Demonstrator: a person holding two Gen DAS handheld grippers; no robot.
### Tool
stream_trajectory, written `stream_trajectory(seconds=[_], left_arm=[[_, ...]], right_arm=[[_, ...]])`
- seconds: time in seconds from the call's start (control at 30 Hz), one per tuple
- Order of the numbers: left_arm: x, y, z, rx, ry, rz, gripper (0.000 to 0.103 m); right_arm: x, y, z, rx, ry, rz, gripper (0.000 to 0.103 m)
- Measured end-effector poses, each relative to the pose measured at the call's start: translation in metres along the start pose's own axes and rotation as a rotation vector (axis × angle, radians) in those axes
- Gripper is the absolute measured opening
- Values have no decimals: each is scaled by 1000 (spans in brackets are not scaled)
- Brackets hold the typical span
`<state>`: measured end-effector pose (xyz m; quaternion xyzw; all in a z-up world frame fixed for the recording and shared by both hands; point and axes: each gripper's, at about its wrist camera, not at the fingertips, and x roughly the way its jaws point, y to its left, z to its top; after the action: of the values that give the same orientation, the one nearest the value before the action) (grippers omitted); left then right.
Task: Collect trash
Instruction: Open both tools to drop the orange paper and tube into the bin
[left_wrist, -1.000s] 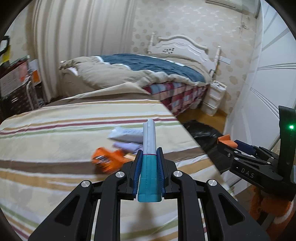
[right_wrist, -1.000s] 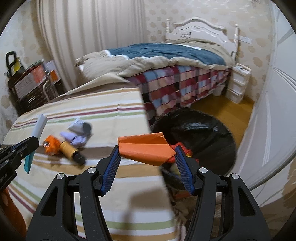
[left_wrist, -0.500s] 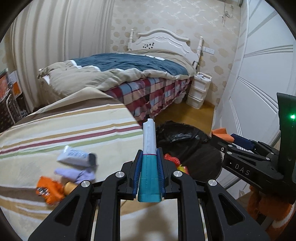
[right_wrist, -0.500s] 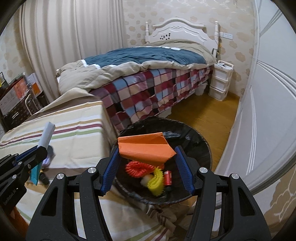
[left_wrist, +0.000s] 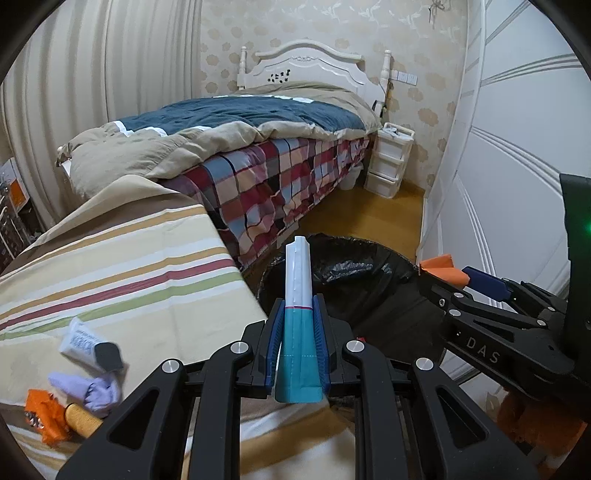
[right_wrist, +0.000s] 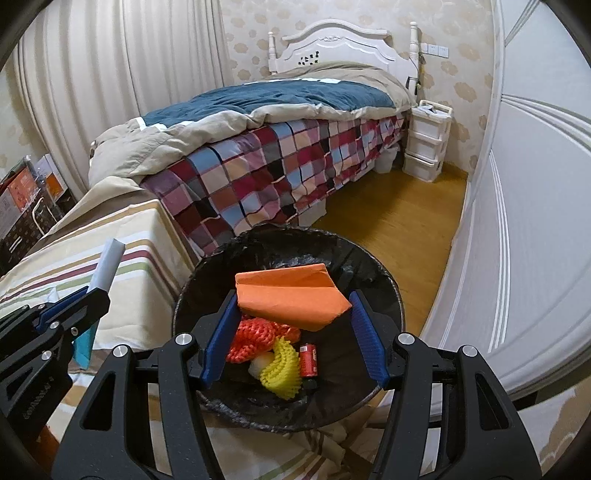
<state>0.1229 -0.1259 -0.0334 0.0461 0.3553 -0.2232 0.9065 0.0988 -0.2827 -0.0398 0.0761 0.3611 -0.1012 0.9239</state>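
So both tongs have swung off the striped surface over the last second and are now pointed at the black-lined trash bin on the floor beside it. A second ago the right tongs were over the surface's edge with the bin only just coming in; now they hang right above the bin's mouth, clamped on the folded orange paper, so that piece looks ready to drop. Below it in the bin I can see an orange net, a yellow foam net and a small red can. The left tongs have followed, clamped on the teal-and-white folded packet, but they look nearer the bin's rim than its middle, so they probably need a bit more travel. Left behind on the surface: a white tube, a crumpled lilac wrapper and an orange wrapper beside a yellowish roll. So two pieces nearly binned, with at least one more trip to go, I'd guess.
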Motion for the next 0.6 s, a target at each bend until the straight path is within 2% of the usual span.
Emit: stream_trajectory(seconds=[0.37,0.4,0.43,0.6], left_arm=[[23,-13,6,23,23,30,21],[24,-13,6,23,25,33,23],[24,-14,5,24,29,35,24],[27,-10,5,9,30,50,55]], right_arm=[[16,-12,6,18,1,-6,60],[17,-14,6,24,1,-7,62],[18,-15,6,27,1,-8,70],[17,-21,6,39,-11,-26,72]])
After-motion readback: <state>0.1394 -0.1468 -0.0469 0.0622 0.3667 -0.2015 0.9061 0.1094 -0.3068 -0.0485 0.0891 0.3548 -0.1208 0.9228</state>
